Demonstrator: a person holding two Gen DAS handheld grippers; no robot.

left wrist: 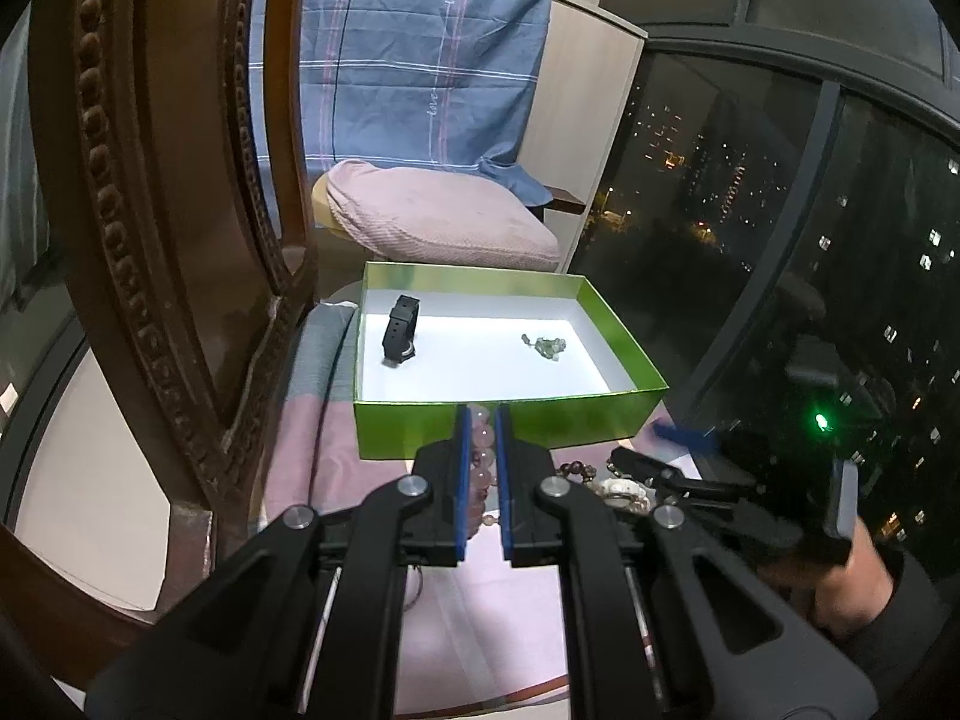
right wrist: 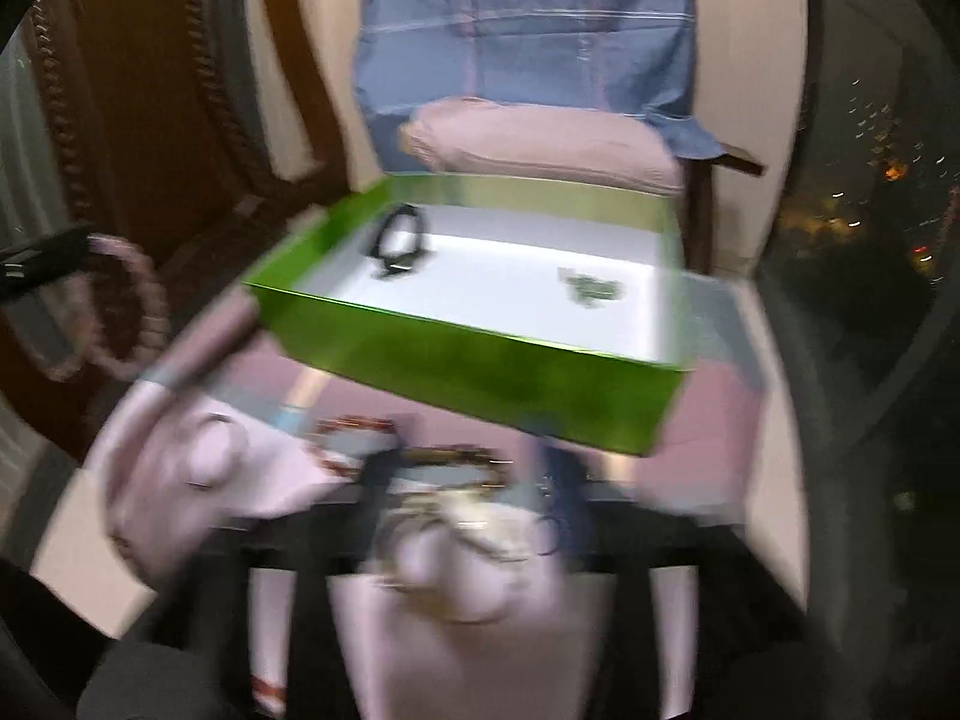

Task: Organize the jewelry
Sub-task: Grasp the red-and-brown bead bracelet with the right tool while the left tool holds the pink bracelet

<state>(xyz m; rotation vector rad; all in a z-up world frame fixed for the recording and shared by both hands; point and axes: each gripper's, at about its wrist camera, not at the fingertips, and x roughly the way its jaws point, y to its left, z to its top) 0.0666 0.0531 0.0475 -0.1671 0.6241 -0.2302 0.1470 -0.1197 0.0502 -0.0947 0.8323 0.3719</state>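
My left gripper (left wrist: 482, 415) is shut on a pink bead bracelet (left wrist: 483, 441), just in front of the near wall of a green box (left wrist: 420, 426) with a white floor. Inside the box lie a black watch (left wrist: 399, 330) and a small green bead piece (left wrist: 543, 347). In the blurred right wrist view the bracelet (right wrist: 129, 306) hangs at the left. My right gripper (right wrist: 468, 474), also at the right in the left wrist view (left wrist: 642, 468), stands open over a pile of jewellery with a brown bead bracelet (left wrist: 576, 469) and a pale piece (left wrist: 624, 489). Nothing is gripped in it.
The box and jewellery rest on a pink cloth (left wrist: 336, 468) over a small table. A carved wooden chair frame (left wrist: 150, 240) rises close on the left. Behind the box are a pink cushion (left wrist: 444, 216) and blue checked fabric (left wrist: 408, 60). A dark window (left wrist: 780, 210) fills the right.
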